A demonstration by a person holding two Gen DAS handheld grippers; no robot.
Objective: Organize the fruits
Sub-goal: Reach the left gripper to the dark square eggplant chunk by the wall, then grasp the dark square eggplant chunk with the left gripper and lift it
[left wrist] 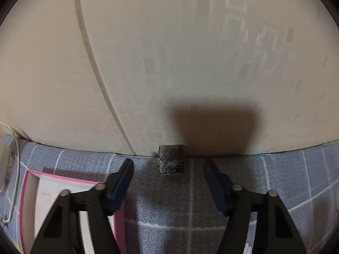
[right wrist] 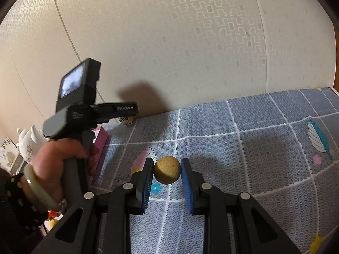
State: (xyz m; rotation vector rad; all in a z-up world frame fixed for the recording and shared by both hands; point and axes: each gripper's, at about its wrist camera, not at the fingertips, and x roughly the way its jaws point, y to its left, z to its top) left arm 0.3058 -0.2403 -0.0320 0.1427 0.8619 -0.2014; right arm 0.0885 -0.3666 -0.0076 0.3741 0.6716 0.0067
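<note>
My right gripper [right wrist: 167, 167] is shut on a small round tan fruit [right wrist: 167, 170], held between its blue pads just above the blue patterned tablecloth [right wrist: 254, 148]. My left gripper [left wrist: 168, 166] is open and empty, pointing at the wall; it also shows in the right wrist view as a black handheld unit at the left, where its fingertips are hidden. A pink-rimmed white box [left wrist: 53, 190] lies under the left finger [left wrist: 120, 182]; its side also shows in the right wrist view [right wrist: 101, 139].
A small dark block [left wrist: 171, 158] stands on the table against the beige wall [left wrist: 169, 63]. A white teapot [right wrist: 27, 141] stands at the far left. A metal wire object [left wrist: 8, 169] sits at the left edge. Colourful items [right wrist: 53, 216] show below the hand.
</note>
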